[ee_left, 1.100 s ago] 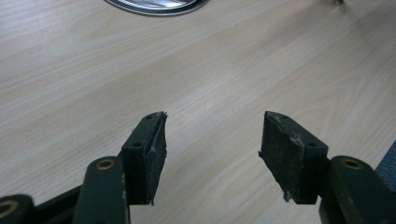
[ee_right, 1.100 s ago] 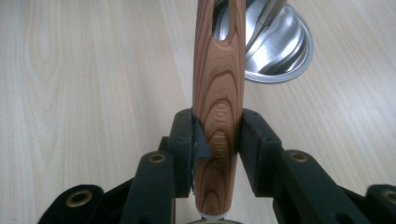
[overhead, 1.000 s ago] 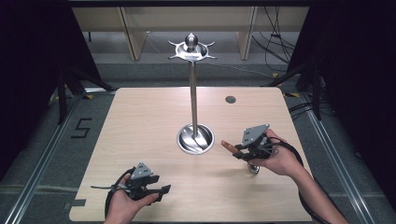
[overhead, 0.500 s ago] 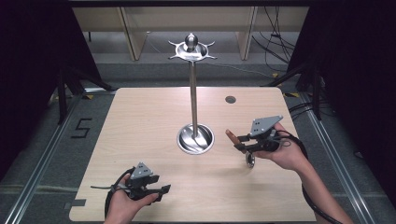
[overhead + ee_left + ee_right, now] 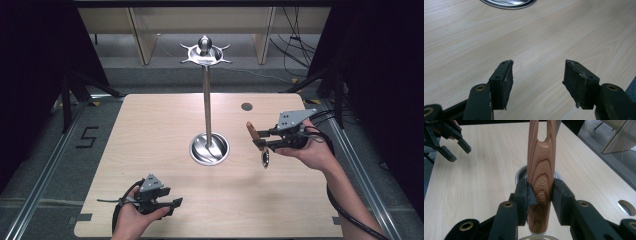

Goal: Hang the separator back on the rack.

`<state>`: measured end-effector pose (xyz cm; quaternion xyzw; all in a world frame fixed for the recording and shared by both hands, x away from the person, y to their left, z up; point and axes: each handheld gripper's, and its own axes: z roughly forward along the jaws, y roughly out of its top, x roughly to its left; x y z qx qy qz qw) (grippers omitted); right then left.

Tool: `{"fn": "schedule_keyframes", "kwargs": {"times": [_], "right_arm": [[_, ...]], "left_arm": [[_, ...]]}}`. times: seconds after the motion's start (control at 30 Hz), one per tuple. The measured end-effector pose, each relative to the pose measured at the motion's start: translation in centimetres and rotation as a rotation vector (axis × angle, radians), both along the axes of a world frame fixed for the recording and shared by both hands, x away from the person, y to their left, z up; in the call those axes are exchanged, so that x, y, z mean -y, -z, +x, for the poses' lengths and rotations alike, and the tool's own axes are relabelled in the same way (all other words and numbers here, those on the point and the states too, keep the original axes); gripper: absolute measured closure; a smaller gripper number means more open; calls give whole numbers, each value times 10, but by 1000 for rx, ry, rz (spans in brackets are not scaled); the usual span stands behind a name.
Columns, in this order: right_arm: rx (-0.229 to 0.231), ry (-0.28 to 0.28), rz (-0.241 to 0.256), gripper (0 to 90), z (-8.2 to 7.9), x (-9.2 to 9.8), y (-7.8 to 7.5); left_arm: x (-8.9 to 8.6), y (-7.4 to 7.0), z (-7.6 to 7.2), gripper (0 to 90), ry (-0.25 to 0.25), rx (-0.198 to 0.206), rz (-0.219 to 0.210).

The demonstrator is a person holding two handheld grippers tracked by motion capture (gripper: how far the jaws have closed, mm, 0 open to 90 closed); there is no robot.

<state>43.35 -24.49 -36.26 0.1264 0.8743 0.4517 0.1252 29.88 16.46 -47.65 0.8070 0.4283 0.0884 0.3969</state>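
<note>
- right gripper (image 5: 259, 137) is held above the right side of the table (image 5: 150, 130), its jaws clamped on the wooden handle (image 5: 541, 177) of a utensil (image 5: 260, 145)
- in the right gripper view the handle has a slot near its far end, and embossed lettering sits between the pads (image 5: 527, 195)
- the utensil's metal end (image 5: 265, 158) hangs below the gripper, clear of the table
- metal stand (image 5: 207, 100) rises from its round base (image 5: 209, 149) at mid-table, just left of the utensil
- left gripper (image 5: 172, 205) rests low near the front edge, jaws apart with nothing between them
</note>
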Motion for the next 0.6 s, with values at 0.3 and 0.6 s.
{"fn": "schedule_keyframes", "kwargs": {"times": [0.3, 0.6], "right_arm": [[6, 12, 37, 686, 3, -1, -11], [18, 22, 52, 685, 8, 0, -21]], "left_arm": [[-1, -1, 0, 396, 3, 0, -2], [-1, -1, 0, 396, 3, 0, -4]]}}
